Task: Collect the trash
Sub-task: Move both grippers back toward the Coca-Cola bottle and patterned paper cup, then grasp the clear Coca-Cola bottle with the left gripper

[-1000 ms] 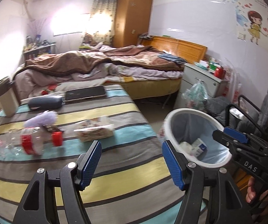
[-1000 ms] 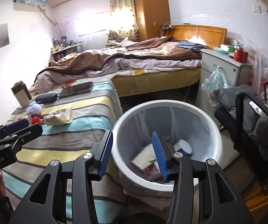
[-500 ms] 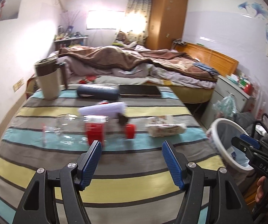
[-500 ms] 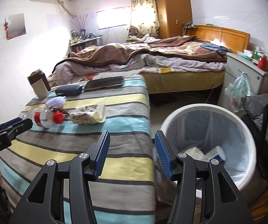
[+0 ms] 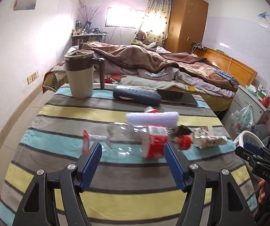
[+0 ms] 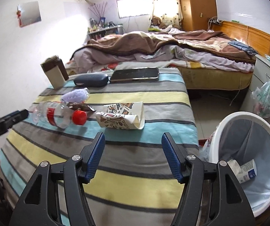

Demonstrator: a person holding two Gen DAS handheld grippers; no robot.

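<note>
1. Your bench point(image 6: 127, 186) carries the trash; the bin point(image 6: 234, 120) stands off its right edge.
2. The bottle point(image 5: 135, 141) lies crosswise just ahead of your left gripper point(image 5: 132, 162), which gapes empty.
3. Your right gripper point(image 6: 131, 154), empty, is opening toward the crumpled cup point(image 6: 123, 119).

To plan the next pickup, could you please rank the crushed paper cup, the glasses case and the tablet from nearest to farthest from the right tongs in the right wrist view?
1. Crushed paper cup, just ahead.
2. Glasses case, farther back, left.
3. Tablet, at the table's far edge.
</note>
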